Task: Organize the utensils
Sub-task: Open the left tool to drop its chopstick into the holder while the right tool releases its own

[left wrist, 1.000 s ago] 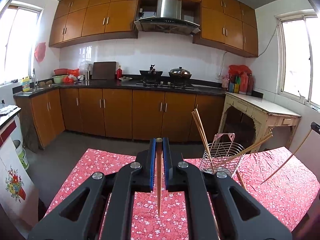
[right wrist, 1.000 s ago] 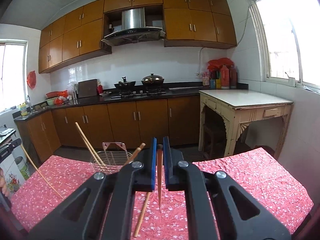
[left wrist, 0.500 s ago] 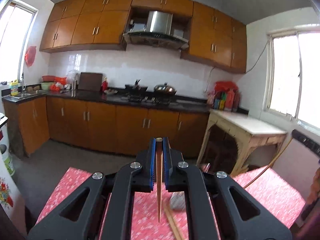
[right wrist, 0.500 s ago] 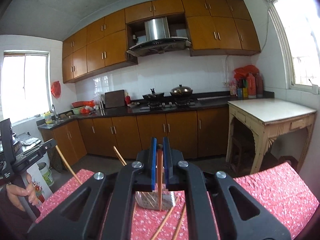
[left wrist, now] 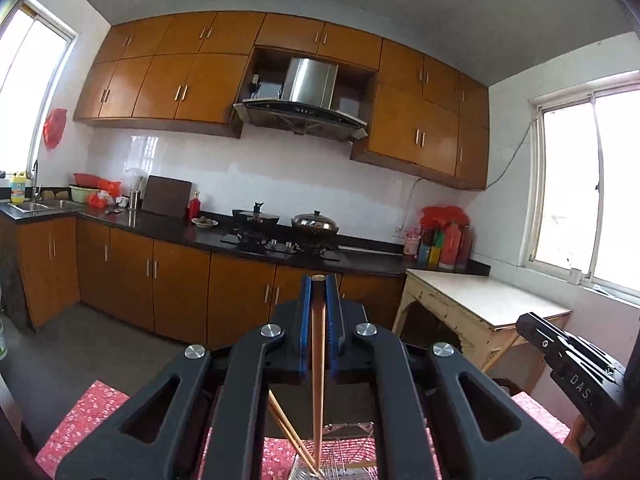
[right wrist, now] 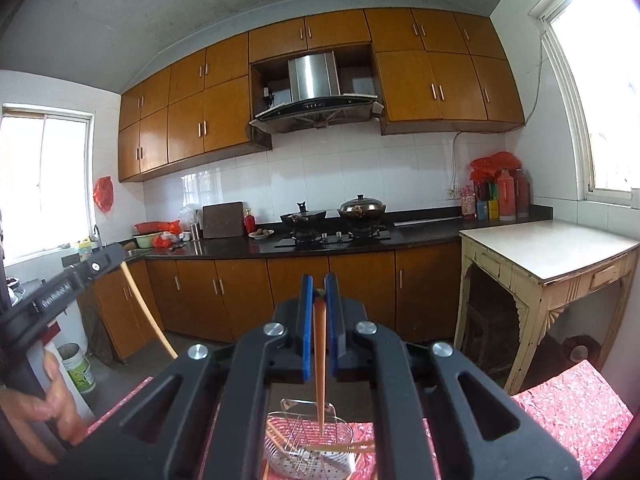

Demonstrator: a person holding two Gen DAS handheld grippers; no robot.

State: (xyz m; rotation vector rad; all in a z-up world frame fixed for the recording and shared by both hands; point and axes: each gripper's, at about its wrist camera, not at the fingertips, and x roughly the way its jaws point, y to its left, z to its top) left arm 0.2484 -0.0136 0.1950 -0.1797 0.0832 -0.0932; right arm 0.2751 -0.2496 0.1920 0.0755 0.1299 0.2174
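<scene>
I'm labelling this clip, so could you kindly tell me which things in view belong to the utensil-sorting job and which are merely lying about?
Part of the job:
- left gripper, shut on a chopstick
- right gripper, shut on another chopstick
- wire basket holding loose chopsticks
- red floral tablecloth

Just lying about:
- lidded wok
- cutting board
- cream side table
- red bottles

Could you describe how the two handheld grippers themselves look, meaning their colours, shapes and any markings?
Both the left gripper and the right gripper have matte black frames with triangular cut-outs, round silver bolt heads and two narrow fingers lined with blue pads. White lettering marks the black side bodies; it is only partly readable. No cables show. A bare hand grips one handle.
</scene>
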